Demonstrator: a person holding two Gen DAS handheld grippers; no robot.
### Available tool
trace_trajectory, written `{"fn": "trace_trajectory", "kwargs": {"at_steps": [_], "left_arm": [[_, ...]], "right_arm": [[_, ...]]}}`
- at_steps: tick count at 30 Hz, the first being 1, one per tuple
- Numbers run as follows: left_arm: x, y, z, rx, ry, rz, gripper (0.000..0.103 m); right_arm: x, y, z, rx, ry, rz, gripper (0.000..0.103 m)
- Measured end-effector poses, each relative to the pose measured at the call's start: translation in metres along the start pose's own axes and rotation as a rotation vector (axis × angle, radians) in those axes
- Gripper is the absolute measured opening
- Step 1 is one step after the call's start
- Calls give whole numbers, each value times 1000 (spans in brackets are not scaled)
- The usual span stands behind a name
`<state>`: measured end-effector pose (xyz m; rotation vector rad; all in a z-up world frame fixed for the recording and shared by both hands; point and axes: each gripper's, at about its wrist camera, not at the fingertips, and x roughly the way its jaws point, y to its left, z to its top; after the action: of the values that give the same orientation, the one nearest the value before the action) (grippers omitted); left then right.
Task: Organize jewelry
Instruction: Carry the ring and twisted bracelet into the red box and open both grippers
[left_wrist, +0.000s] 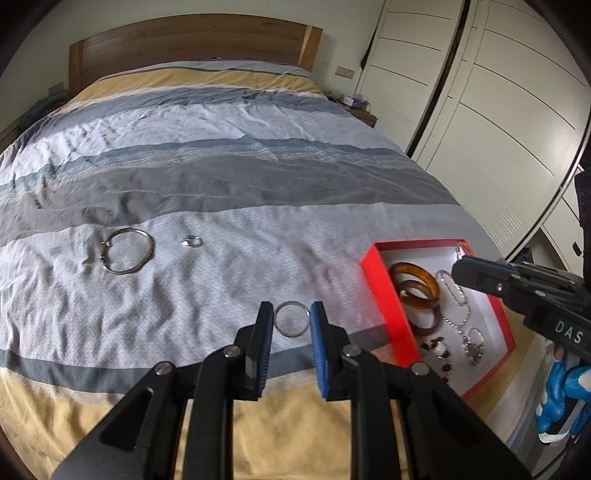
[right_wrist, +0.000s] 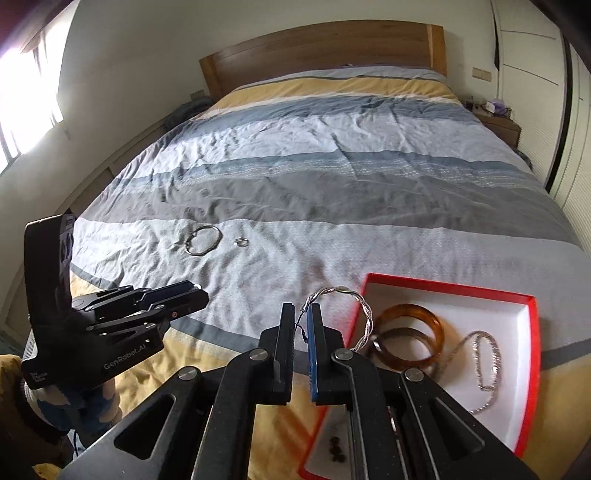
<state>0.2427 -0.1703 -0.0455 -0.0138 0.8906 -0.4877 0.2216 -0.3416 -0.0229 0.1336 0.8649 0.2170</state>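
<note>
Left tongs gripping a light, stiff, slippery silver ring edgewise; right tongs clamping a springy twisted silver bangle at its end.

You have a bed under a striped duvet, grey, blue, white and yellow bands, creased. Wooden headboard at the far end. White wardrobe on its right; nightstand beside it, cluttered. Bright window far left.

The left gripper jaws clamp a silver ring above the bedspread.
</note>
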Motion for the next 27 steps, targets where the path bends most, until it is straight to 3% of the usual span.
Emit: {"fn": "trace_trajectory", "kwargs": {"at_steps": [5,12,27], "left_arm": [[9,-51,-3,62,17,-58,19],[31,-113,-19,139,68,-121,19],[73,-172,-59,251,202,-204,19]], "right_arm": [[-23,-52,-21,65,4,-74,7],[-23,-103,-54,131,45,-126,7],[7,-140,-95,180,128,-122,7]]}}
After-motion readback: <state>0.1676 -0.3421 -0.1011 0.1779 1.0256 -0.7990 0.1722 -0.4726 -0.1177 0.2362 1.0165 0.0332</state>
